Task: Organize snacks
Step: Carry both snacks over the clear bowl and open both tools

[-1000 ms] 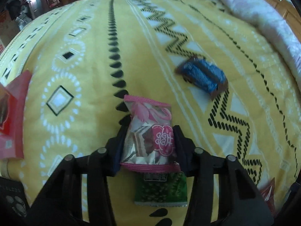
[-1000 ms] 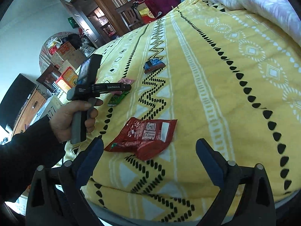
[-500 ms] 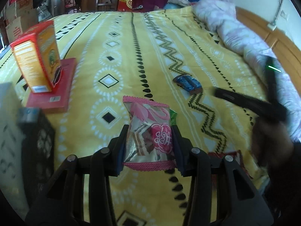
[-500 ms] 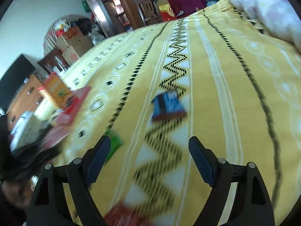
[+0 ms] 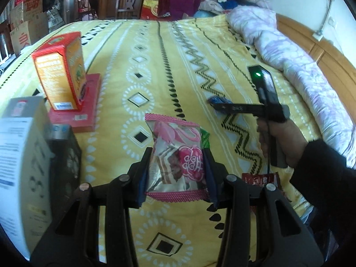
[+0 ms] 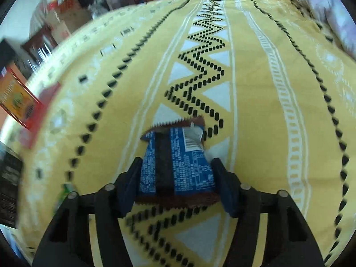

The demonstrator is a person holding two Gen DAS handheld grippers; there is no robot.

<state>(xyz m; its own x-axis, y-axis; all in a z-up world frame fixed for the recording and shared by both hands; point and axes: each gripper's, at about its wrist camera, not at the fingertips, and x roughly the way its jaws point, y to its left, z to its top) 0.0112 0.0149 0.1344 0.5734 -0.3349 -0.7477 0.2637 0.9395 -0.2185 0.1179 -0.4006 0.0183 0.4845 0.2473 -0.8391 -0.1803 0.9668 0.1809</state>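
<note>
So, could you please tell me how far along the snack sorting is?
Nothing looks sorted yet. The left claw grips the pink packet; the right claw has just been closing around the blue packet. The green packet and red packet lie on the bedspread.

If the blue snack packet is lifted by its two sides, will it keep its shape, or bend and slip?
The blue snack packet looks like thin glossy film, so it may slip. It lies flat between the right gripper fingers; probably light, and its crimped ends may droop. Its filled middle should resist squeezing somewhat.
</note>
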